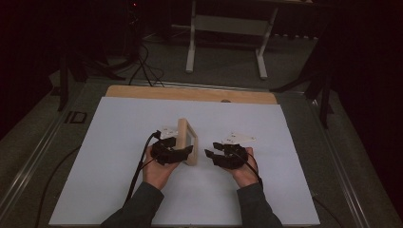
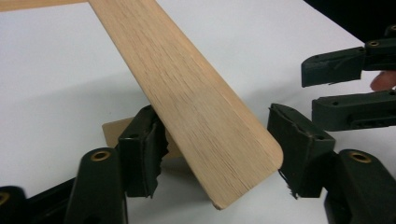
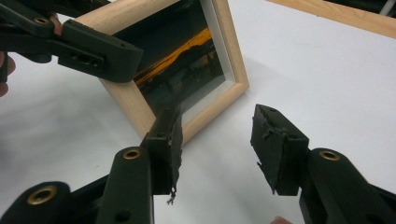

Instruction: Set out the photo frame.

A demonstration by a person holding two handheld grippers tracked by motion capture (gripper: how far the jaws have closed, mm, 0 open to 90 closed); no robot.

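A wooden picture frame (image 1: 187, 141), stood on edge at the middle of the white tabletop (image 1: 109, 142), is straddled unpinched by the wide-open left claw (image 2: 212, 140), while the right claw (image 3: 217, 149) is held open and empty just right of it

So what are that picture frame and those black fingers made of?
The picture frame looks like pale, unvarnished wood: straight grain runs along its side. Its front seems glazed, though I cannot be sure. The left gripper has fingers that look like hard black plastic, padded with ragged-edged rubber or foam.
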